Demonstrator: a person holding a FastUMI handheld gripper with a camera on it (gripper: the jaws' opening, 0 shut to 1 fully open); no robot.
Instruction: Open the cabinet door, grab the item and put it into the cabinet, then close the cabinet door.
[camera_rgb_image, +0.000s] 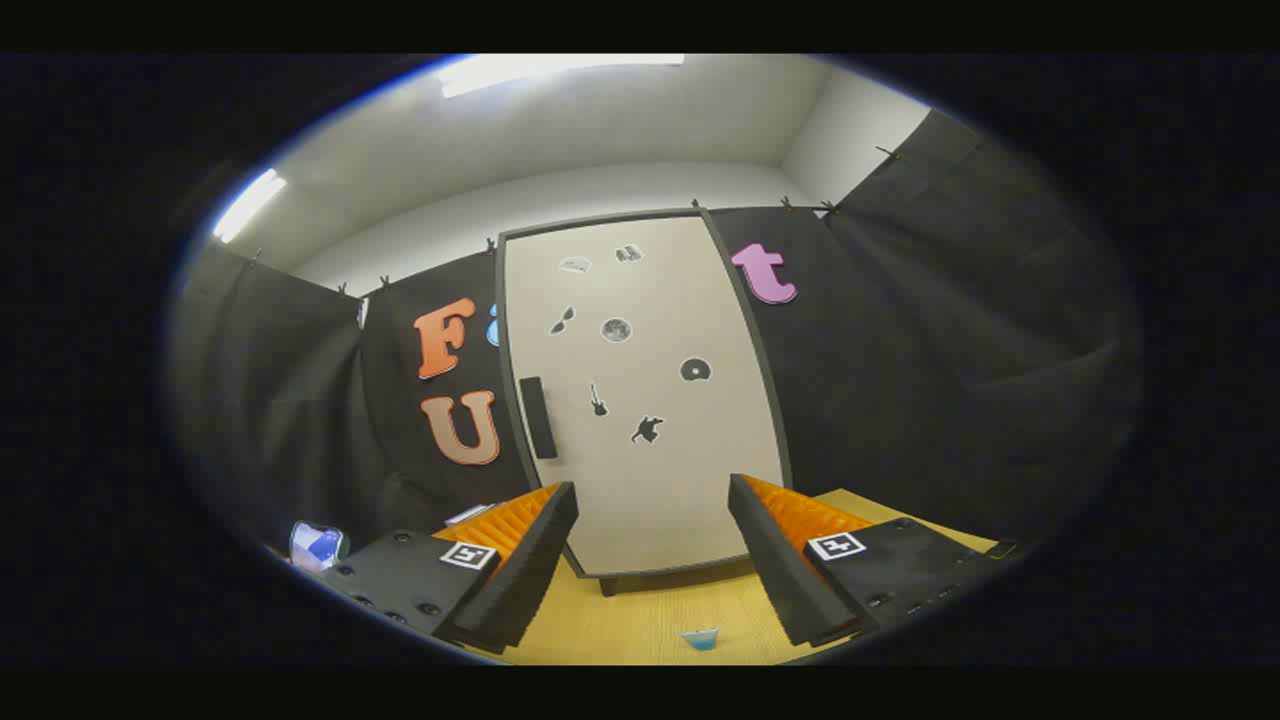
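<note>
A tall pale cabinet (650, 440) stands on the wooden table straight ahead of my gripper (650, 545). Its door is closed, with a dark frame and several small black stickers on it. A black vertical handle (538, 417) sits near the door's left edge, above my left finger. My fingers are spread wide with nothing between them, a short way in front of the door's lower part. A small blue and white item (701, 638) lies on the table between the fingers, close to me.
The yellow wooden table (640, 620) runs under the cabinet. A blue and white packet (317, 546) lies on the table left of my left finger. Black cloth walls close in the booth on both sides and behind the cabinet.
</note>
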